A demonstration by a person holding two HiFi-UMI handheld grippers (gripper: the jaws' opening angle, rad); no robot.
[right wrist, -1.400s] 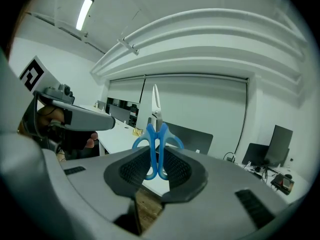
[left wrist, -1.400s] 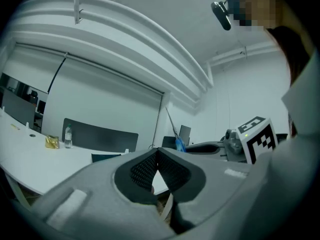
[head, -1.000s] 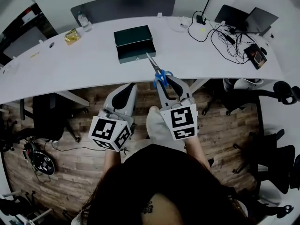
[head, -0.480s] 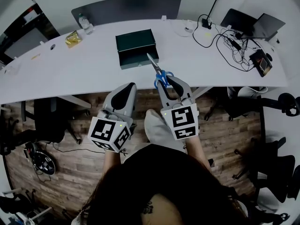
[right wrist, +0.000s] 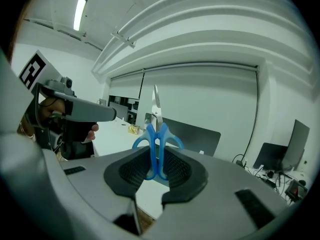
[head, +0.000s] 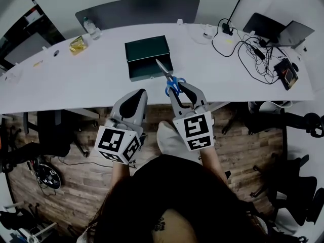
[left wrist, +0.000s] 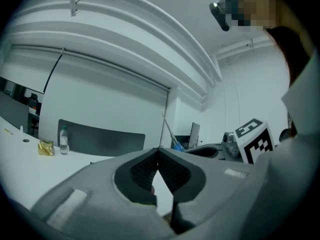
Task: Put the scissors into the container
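One overhead, two level (common: scissors)

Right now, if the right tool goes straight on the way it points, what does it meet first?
Likely the box: the scissors held in the right tool lead, tips over its right end. Height is unclear.

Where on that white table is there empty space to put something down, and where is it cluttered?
Bare tabletop lies left of the green container, in front of the yellow packet and water bottle. Another free stretch runs from the container to the cables. The right end is crowded with cables, a laptop and a small device.
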